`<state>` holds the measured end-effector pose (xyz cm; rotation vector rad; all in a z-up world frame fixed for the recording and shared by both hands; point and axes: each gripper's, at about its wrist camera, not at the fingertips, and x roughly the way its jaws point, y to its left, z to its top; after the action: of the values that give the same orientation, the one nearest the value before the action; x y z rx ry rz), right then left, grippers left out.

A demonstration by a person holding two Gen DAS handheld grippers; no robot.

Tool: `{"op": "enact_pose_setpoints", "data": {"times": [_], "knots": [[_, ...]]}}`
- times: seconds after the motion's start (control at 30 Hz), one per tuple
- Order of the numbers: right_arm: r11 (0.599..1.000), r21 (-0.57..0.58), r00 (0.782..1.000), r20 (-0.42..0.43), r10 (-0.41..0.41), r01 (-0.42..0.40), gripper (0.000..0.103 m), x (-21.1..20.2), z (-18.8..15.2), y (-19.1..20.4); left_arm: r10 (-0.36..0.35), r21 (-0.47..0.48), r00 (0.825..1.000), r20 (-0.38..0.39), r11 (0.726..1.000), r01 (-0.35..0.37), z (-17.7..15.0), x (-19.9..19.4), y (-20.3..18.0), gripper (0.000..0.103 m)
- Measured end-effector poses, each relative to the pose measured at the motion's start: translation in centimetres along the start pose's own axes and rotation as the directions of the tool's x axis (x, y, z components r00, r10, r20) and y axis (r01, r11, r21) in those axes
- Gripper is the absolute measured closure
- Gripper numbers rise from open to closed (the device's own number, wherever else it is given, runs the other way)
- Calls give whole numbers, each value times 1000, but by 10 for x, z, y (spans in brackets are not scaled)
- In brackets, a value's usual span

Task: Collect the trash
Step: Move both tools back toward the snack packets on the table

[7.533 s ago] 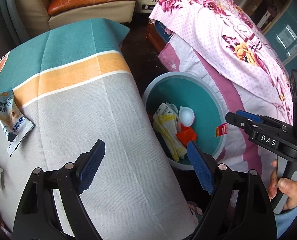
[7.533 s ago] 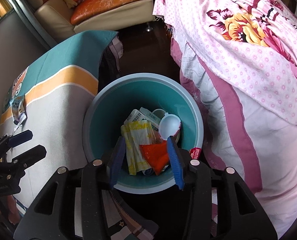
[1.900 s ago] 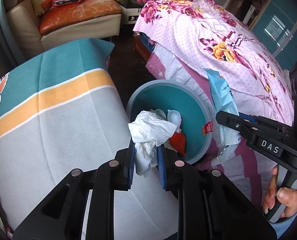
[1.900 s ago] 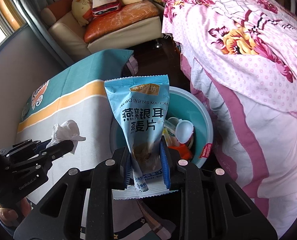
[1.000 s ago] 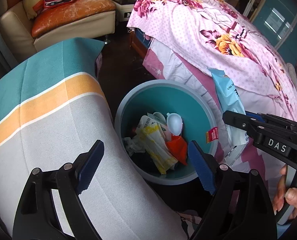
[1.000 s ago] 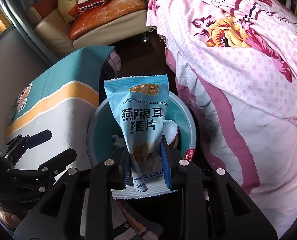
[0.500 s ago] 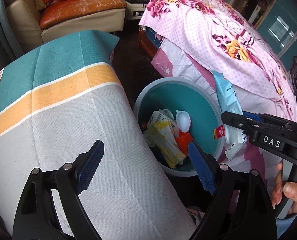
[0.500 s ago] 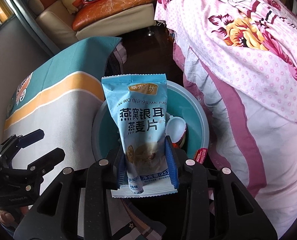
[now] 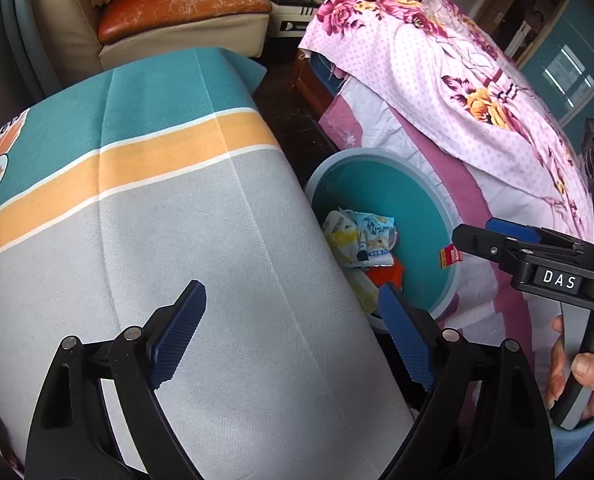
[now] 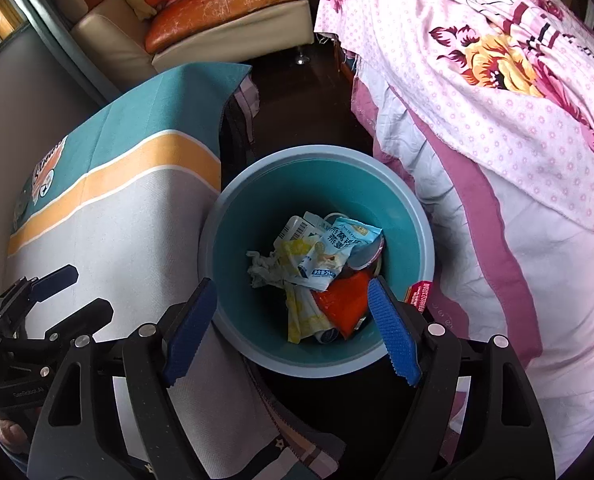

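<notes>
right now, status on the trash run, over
Left gripper open, empty. Right gripper jaws just opened, empty. Blue packet in the bin. Nothing in the way.

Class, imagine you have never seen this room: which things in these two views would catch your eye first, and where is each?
First, the round teal bin on the floor between the striped tablecloth and the flowered pink bedspread, with a light-blue snack packet on top of its litter. Next, the right gripper above the bin, jaws just opened and empty. The left gripper, also open, hangs over the tablecloth.

Bin (image 9: 425, 200) partly behind tablecloth (image 9: 157, 220)
</notes>
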<state>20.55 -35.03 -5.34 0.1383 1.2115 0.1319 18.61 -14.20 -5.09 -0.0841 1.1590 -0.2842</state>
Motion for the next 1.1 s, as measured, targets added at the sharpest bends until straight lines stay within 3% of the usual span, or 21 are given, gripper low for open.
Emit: {"op": "enact_pose_setpoints", "data": {"times": [0.27,0.7,1.1], "knots": [[998,-59,1000,-13,4,-5,28,-7,-11,40,12,-49,1000,22,999,-11,-21,-26,36,14],[976,-213,998,-52,24,-35,24,-16,-40,138,60,-144,996,64,988,-50,-70,-83,117,13],[926,-370,992,-118,38,-79,24,-10,-75,243,170,-218,981,90,965,-147,-126,-152,215,13]]}}
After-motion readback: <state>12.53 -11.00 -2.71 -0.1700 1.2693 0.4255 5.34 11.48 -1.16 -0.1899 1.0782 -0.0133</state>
